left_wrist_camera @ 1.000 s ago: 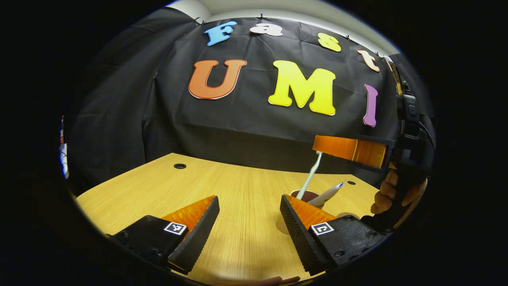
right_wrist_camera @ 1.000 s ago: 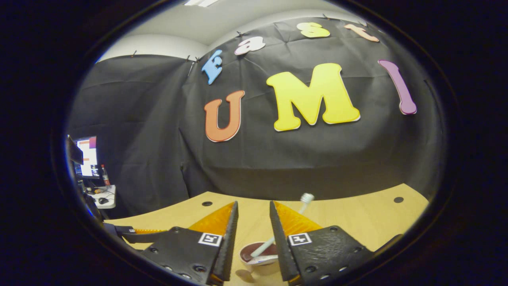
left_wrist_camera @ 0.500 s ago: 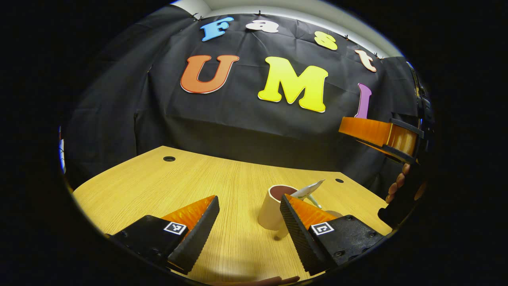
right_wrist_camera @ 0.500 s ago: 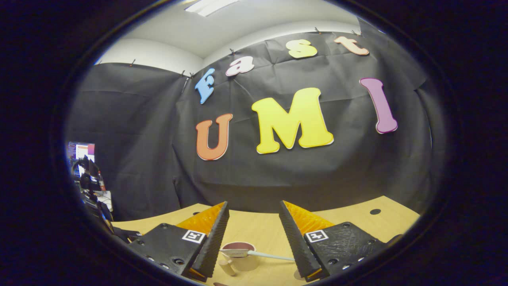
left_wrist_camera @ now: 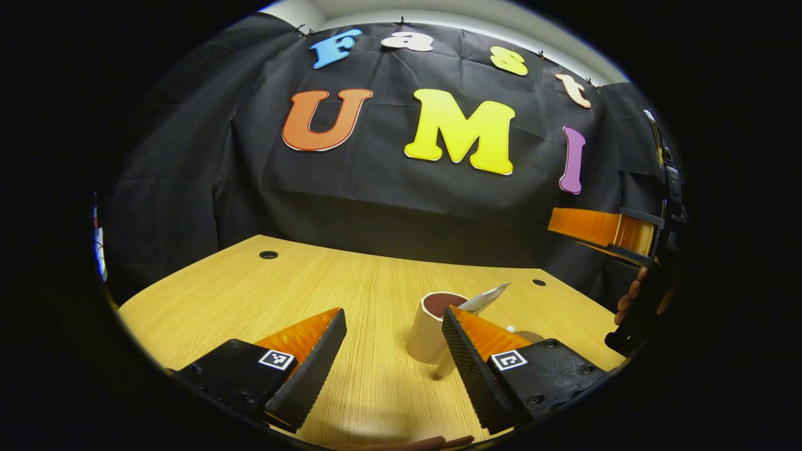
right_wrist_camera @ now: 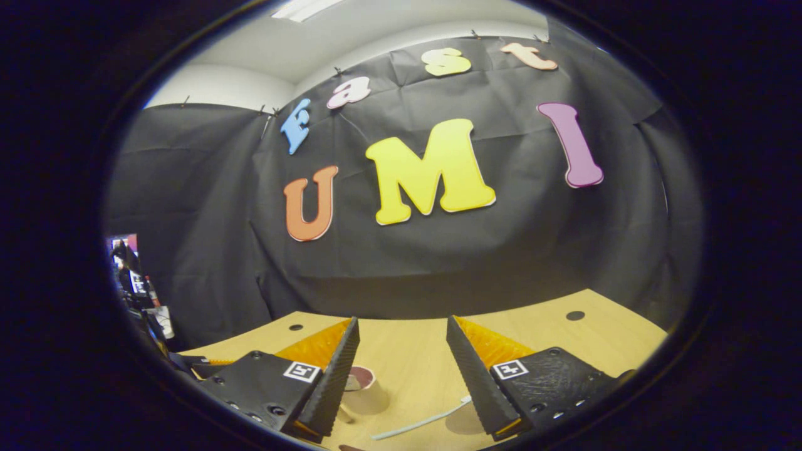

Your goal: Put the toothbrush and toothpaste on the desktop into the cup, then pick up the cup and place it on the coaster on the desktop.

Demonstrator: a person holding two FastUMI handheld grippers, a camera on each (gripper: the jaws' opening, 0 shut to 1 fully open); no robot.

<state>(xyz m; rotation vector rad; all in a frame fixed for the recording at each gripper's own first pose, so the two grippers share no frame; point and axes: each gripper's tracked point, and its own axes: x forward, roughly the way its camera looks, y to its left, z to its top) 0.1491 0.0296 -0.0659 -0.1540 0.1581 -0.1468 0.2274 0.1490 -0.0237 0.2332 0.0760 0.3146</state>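
On the desktop the toothbrush lies outside the cup, which could be knocked during regrasping. Both the left gripper and right gripper are held open, gripping nothing.

there was one cup on the table, one toothpaste tube sticking out of it, and one toothbrush lying on the wood. two grommet holes showed in the tabletop. each gripper had two fingers.

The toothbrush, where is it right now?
In the right gripper view the toothbrush lies flat on the desktop, low between the open right gripper fingers, just right of the cup.
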